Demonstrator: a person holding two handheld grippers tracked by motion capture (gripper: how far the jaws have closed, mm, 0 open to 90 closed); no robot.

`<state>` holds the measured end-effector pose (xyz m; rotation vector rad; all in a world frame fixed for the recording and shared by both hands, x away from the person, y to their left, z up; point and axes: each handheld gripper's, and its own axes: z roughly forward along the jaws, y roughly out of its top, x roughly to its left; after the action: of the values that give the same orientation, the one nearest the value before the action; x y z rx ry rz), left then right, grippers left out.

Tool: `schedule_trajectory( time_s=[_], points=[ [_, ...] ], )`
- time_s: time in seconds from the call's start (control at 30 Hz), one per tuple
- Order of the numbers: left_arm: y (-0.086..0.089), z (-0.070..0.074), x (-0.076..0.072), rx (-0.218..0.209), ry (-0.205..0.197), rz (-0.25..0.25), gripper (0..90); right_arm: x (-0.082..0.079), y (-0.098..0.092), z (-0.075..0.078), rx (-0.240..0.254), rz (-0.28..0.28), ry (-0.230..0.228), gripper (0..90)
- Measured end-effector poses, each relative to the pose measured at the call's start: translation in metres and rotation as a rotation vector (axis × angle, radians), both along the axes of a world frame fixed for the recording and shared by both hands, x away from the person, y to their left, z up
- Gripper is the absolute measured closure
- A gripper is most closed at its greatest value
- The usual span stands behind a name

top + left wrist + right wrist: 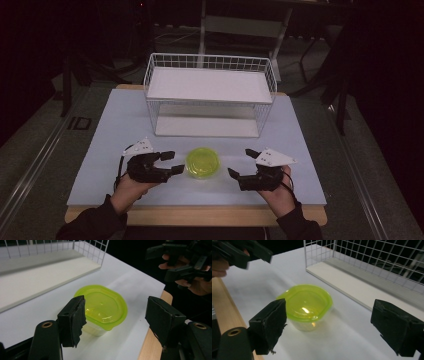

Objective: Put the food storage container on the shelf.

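Left hand-held gripper [171, 162] sits just left of the small clear plastic tub with a lime-green translucent lid [203, 162], jaws parted and empty, lower jaw tip close to the tub's rim but not gripping it; in the left gripper view [117, 315] the tub lies between and ahead of the two black jaws, nothing pressed. Right hand-held gripper [242, 162] is right of the tub, a clear gap off, jaws also wide and empty; in the right gripper view [332, 325] the tub lies ahead between them, untouched. Tub stands upright, lid on, on the pale blue counter [115, 130], near the front edge, in front of the white wire-mesh two-tier rack [210, 95], well apart from it. Both grippers flank the tub, likely so one can steady the base while the other takes the lid, or to line up a lift toward the rack; can't tell which. Rack shelves bare. Hands grip the tools from below, sleeves dark.
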<state>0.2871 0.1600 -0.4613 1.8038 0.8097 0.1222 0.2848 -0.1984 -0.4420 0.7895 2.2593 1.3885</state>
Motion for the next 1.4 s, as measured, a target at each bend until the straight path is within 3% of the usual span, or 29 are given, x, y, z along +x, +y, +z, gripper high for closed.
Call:
schedule_trajectory(
  time_s=[0.27,0.43,0.67,0.8,0.93,1.07,1.4],
  points=[
    [-0.013,-0.01,0.009,0.024,0.085,0.068,32.8,0.019,0.017,0.0,-0.007,0.026,0.014,14.3],
    [-0.017,-0.023,0.018,0.044,0.15,0.124,34.5,0.028,0.029,-0.006,-0.027,0.032,0.022,15.0],
    [-0.018,-0.04,0.026,0.025,0.221,0.131,39.5,0.032,0.035,-0.013,-0.049,0.044,0.028,15.6],
    [-0.021,-0.045,0.029,0.034,0.231,0.132,44.2,0.032,0.034,-0.016,-0.047,0.044,0.032,15.6],
    [-0.023,-0.048,0.031,0.023,0.239,0.138,45.0,0.037,0.032,-0.023,-0.035,0.037,0.068,18.4],
    [-0.025,-0.049,0.033,0.02,0.237,0.145,46.9,0.043,0.038,-0.03,-0.053,0.039,0.092,20.4],
    [-0.029,-0.05,0.034,0.035,0.223,0.128,57.6,0.061,0.048,-0.047,-0.046,0.015,0.198,32.8]
  ],
)
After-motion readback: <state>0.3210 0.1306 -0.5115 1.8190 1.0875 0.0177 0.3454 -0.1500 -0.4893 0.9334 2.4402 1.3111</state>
